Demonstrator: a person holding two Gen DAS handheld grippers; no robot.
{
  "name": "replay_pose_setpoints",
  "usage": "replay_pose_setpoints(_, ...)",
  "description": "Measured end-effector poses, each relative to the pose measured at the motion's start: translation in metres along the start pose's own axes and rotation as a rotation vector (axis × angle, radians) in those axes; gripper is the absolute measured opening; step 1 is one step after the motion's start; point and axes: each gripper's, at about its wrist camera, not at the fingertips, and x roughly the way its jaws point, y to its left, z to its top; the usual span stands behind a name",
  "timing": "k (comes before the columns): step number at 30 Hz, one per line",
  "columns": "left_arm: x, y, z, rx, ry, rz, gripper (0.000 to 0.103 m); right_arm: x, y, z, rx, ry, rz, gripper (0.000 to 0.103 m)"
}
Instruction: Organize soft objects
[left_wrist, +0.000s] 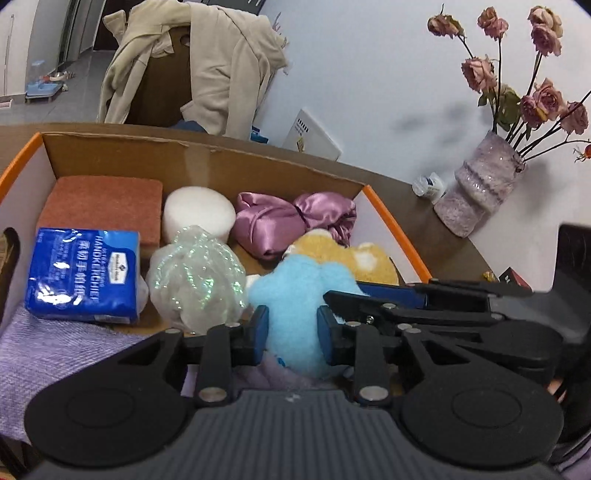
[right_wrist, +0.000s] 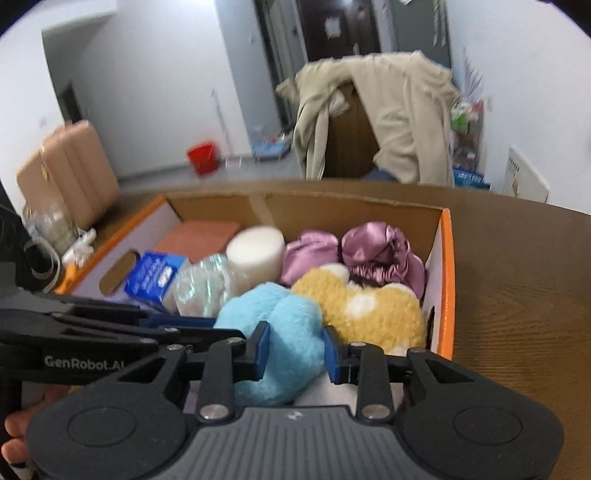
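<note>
Both grippers clamp the same light-blue plush toy (left_wrist: 295, 295) from opposite sides, over the near end of an orange-rimmed cardboard box (left_wrist: 207, 155). Left gripper (left_wrist: 291, 334): jaws partly closed, blue pads pressed into the plush on both sides, fabric bulging between them. Right gripper (right_wrist: 295, 352): same width, pads squeezing the plush toy (right_wrist: 280, 332), which fills the gap. In the left wrist view the right gripper's black fingers cross in from the right, just beside the left one; in the right wrist view the left gripper's arm comes in from the left. The plush sits at the box's near edge, touching a yellow plush (left_wrist: 343, 254) behind it and an iridescent mesh bath pouf (left_wrist: 195, 273) to its side. Also in the box: blue handkerchief tissue pack (left_wrist: 83, 273), orange-red sponge block (left_wrist: 103, 206) at the far corner, white round foam puck (left_wrist: 199, 212), purple satin bonnet (left_wrist: 291, 218), lavender cloth (left_wrist: 55, 350) along the near side under the tissue pack. Box rests on a brown wooden bench (right_wrist: 517, 295). On the bench by the wall: a purple vase of dried roses (left_wrist: 480, 188), with a small bottle (left_wrist: 428, 184) beside it. Behind the bench, a chair draped with a beige coat (right_wrist: 388, 118). Right wrist view is slightly blurred.
</note>
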Motion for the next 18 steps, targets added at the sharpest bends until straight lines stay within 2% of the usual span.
replay_pose_setpoints(3,0.006,0.007,-0.001,-0.035,0.001,-0.015,0.029,0.005,0.002,-0.001,-0.011,0.0,-0.019,0.026)
replay_pose_setpoints(4,0.005,0.011,-0.003,-0.05,0.0,-0.025,0.033,0.005,0.005,-0.002,-0.015,-0.002,-0.03,0.027)
replay_pose_setpoints(7,-0.008,0.01,-0.005,-0.061,0.001,-0.01,0.035,0.006,0.011,-0.004,-0.001,0.008,-0.041,0.027)
replay_pose_setpoints(9,-0.029,0.001,-0.007,-0.016,-0.03,0.033,0.035,-0.001,0.019,-0.005,-0.019,-0.002,-0.085,0.028)
replay_pose_setpoints(13,-0.082,-0.009,-0.007,0.043,-0.099,0.062,0.037,-0.029,0.039,-0.001,-0.057,-0.022,-0.145,0.029)
replay_pose_setpoints(18,-0.154,-0.012,-0.021,0.091,-0.189,0.152,0.05,-0.094,0.056,-0.007,-0.058,-0.116,-0.184,0.047)
